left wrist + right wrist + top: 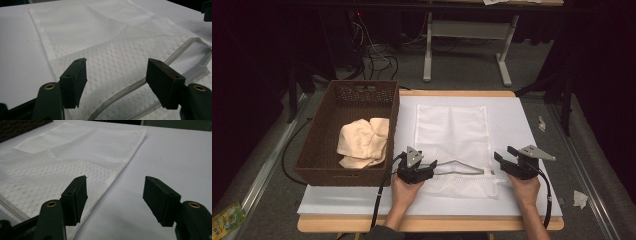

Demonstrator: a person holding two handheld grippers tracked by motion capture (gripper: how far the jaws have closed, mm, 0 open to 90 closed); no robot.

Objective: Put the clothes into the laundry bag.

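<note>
Showing basket (347, 100) beside mesh bag (452, 130) overhead.

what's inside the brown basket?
The brown basket holds crumpled cream cloth, lying toward its near right corner. Bare basket floor shows beyond it. Anything under the cloth is covered.

High view is sitting above the near edge, looking forward and down over the whole table (512, 112). The two gripper views are riding low and close, skimming across it. All three are catching the white mesh bag (452, 135) (112, 50) (62, 152).
</note>
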